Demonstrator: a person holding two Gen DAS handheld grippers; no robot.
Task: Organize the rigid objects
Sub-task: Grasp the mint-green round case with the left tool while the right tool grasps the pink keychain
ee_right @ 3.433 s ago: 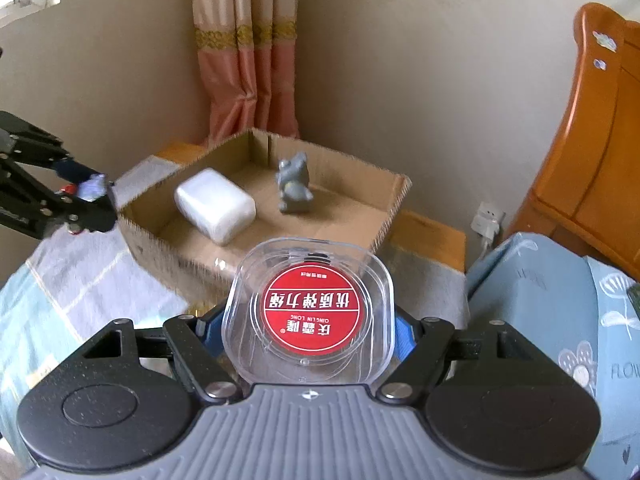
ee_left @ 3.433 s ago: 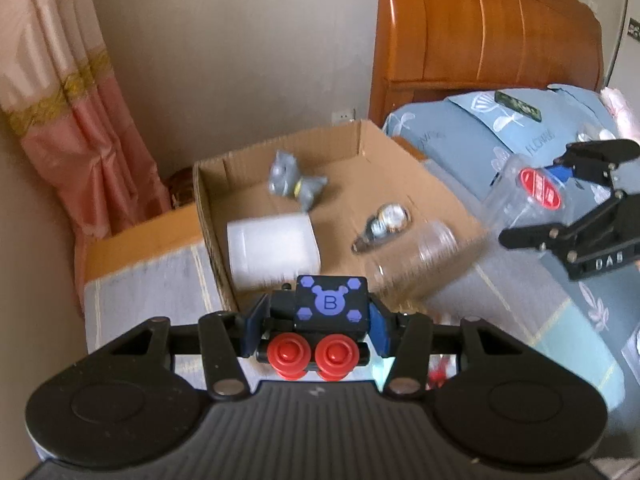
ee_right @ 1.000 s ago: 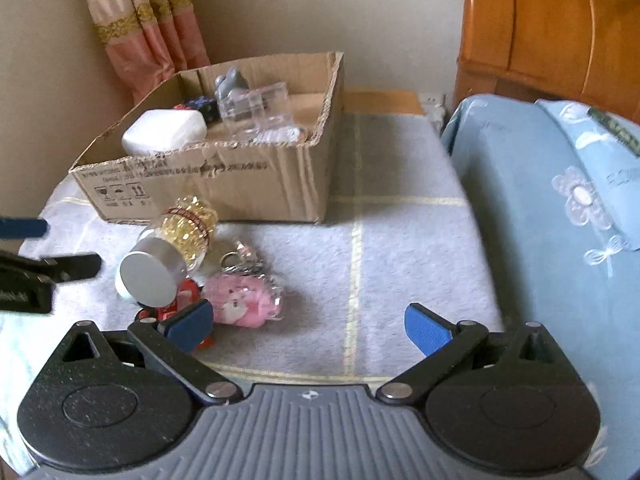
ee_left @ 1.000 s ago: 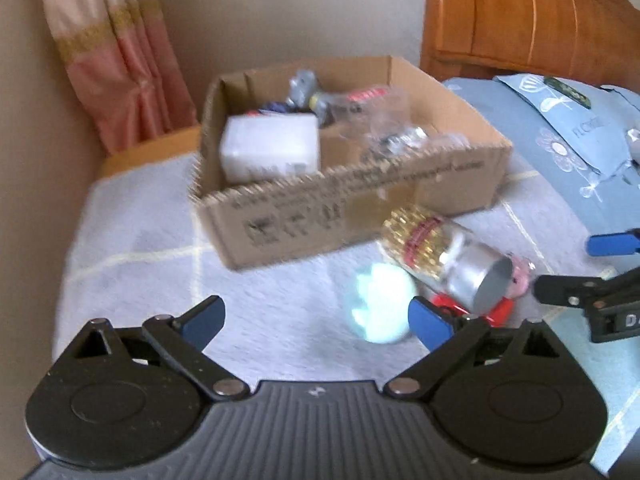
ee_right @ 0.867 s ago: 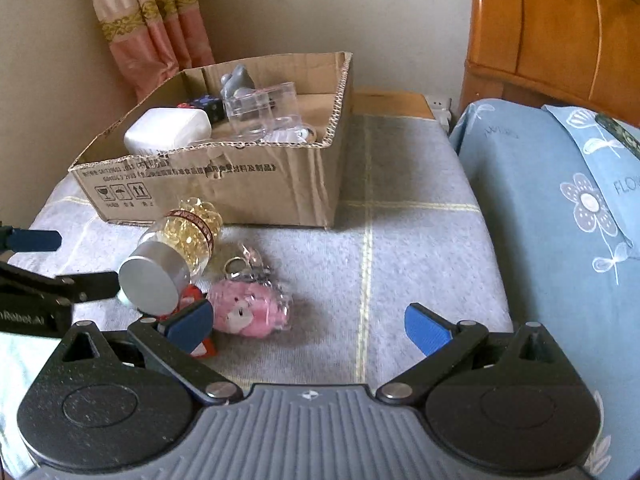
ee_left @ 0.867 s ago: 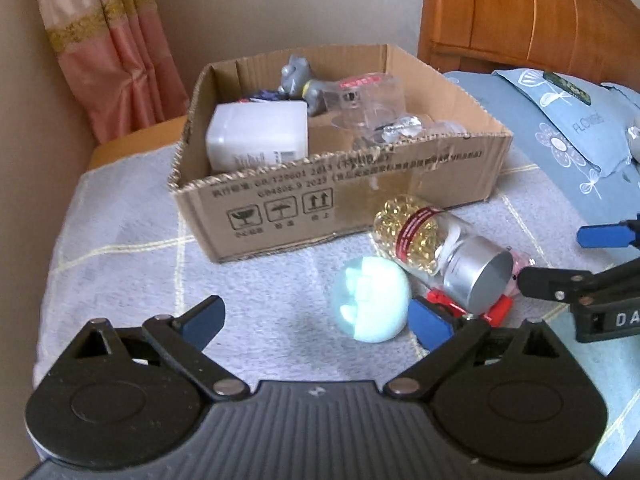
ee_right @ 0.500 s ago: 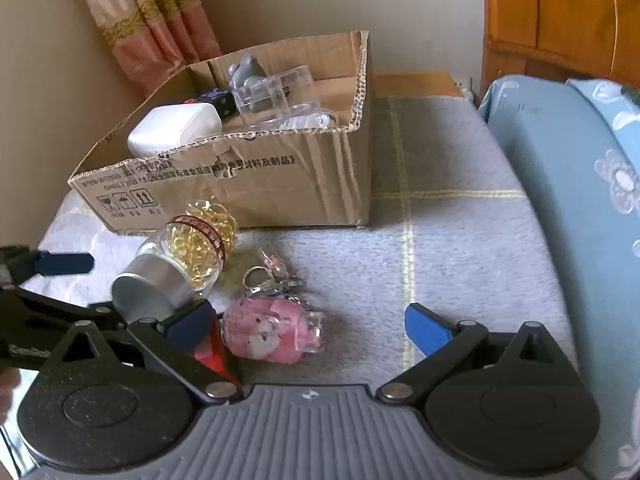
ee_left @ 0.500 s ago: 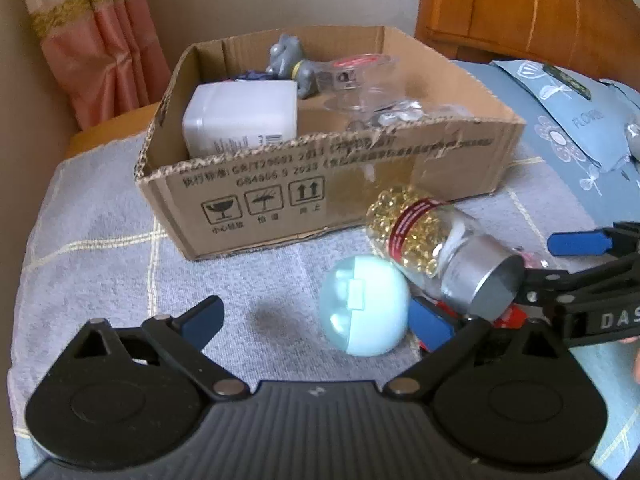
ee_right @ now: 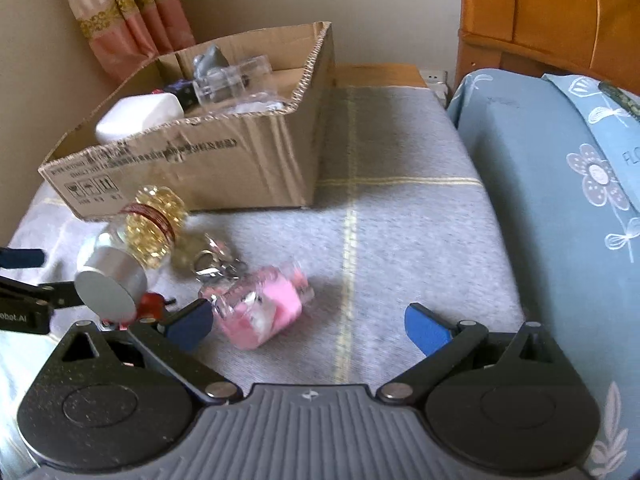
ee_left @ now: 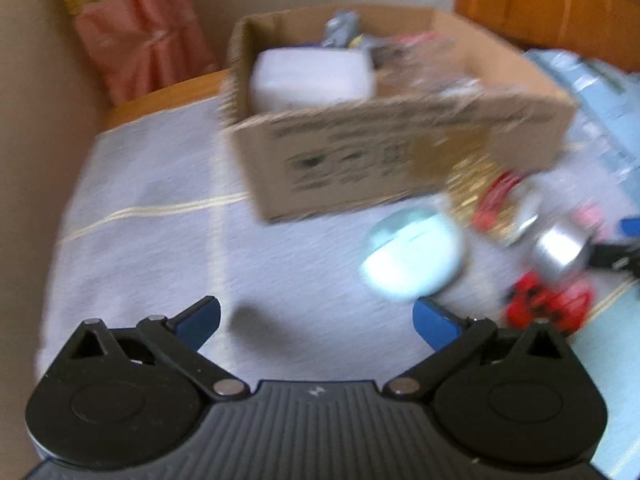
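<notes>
A cardboard box [ee_right: 224,168] stands on the grey blanket [ee_right: 400,232] and holds a white block [ee_right: 140,118], a clear plastic container [ee_right: 232,80] and a grey figure [ee_right: 210,62]. In front of it lie a capsule bottle with a silver cap [ee_right: 132,248], a pink keychain toy [ee_right: 264,308], a red toy [ee_left: 548,308] and a pale blue ball [ee_left: 412,256]. My right gripper [ee_right: 306,326] is open and empty, low over the blanket with the pink toy by its left fingertip. My left gripper [ee_left: 316,320] is open and empty, left of the ball. The left wrist view is blurred.
A wooden headboard [ee_right: 552,12] rises at the back right. A blue flowered quilt [ee_right: 560,200] lies along the right. A pink curtain [ee_right: 128,12] hangs behind the box. The other gripper shows at the left edge of the right wrist view [ee_right: 24,300].
Both grippers let go of their objects into the box and came down to the loose items. In the last half second the left wrist view swung left and blurred; the right gripper moved closer to the pink toy.
</notes>
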